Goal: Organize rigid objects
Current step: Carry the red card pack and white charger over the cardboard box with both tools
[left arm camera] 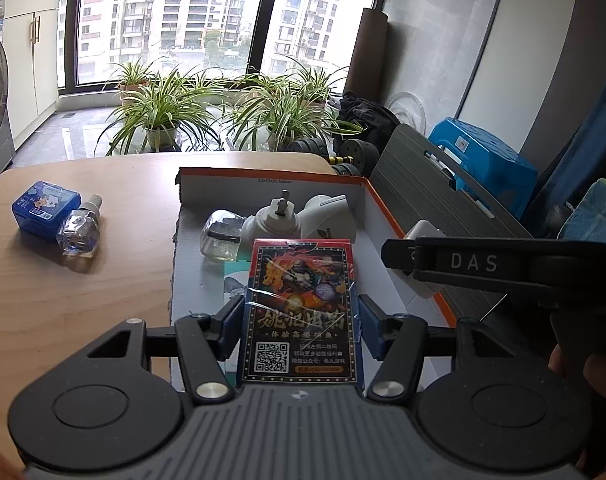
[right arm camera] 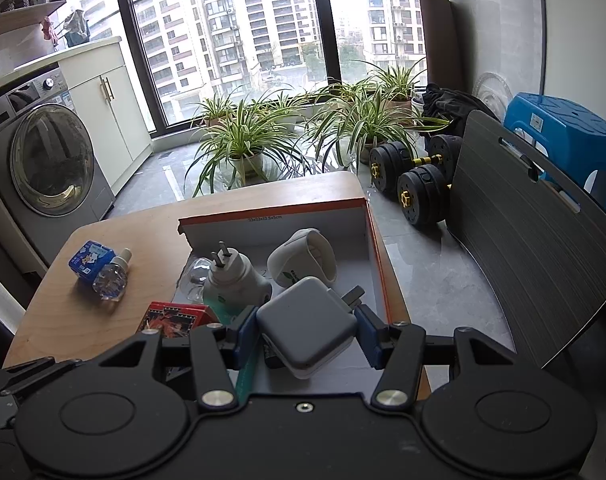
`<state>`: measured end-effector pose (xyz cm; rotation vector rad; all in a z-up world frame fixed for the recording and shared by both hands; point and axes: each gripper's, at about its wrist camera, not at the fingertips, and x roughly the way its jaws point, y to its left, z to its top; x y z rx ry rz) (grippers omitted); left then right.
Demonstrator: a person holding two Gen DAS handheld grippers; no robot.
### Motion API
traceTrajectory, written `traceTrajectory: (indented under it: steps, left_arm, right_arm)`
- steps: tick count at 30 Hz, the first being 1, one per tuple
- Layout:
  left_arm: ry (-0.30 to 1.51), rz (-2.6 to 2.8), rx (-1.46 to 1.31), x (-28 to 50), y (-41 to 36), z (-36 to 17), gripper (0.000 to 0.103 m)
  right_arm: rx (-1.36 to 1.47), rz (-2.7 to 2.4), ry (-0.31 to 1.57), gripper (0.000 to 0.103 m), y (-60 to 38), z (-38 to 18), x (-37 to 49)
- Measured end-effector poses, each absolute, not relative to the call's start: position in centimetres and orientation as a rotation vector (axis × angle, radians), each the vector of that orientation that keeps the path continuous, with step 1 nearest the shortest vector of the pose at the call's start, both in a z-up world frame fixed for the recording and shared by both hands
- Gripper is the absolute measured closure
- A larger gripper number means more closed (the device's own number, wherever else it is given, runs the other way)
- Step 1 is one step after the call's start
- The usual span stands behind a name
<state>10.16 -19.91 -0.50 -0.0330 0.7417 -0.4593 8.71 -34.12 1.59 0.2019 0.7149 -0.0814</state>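
My left gripper (left arm camera: 301, 312) is shut on a red and black card pack (left arm camera: 299, 292), held upright over the near end of a white tray box with an orange rim (left arm camera: 271, 184). My right gripper (right arm camera: 305, 320) is shut on a white charger block (right arm camera: 307, 328), tilted, above the same box (right arm camera: 303, 220). The left wrist view shows the right gripper's finger (left arm camera: 399, 256) from the side at the box's right wall. Two white plug-in units (right arm camera: 235, 280) (right arm camera: 303, 260) and a clear bottle (left arm camera: 221, 236) lie inside. A blue packet (left arm camera: 45, 212) and a small clear bottle (left arm camera: 79, 232) lie on the table to the left.
The wooden table (left arm camera: 83, 300) ends just beyond the box. A grey slatted board (right arm camera: 535, 248) leans at the right, with a blue stool (right arm camera: 563, 128) behind it. Dumbbells (right arm camera: 419, 188) and potted plants (right arm camera: 243, 140) stand on the floor, a washing machine (right arm camera: 43, 160) at the left.
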Motion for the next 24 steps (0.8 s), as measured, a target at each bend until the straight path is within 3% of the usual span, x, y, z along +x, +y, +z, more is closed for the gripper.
traceTrajectory:
  steps: [24]
  left_arm:
    - [0.747,-0.464,-0.032,10.24,-20.17,-0.77,0.043]
  right_arm:
    - [0.205,-0.094,0.724,0.04,-33.96,1.59,9.18]
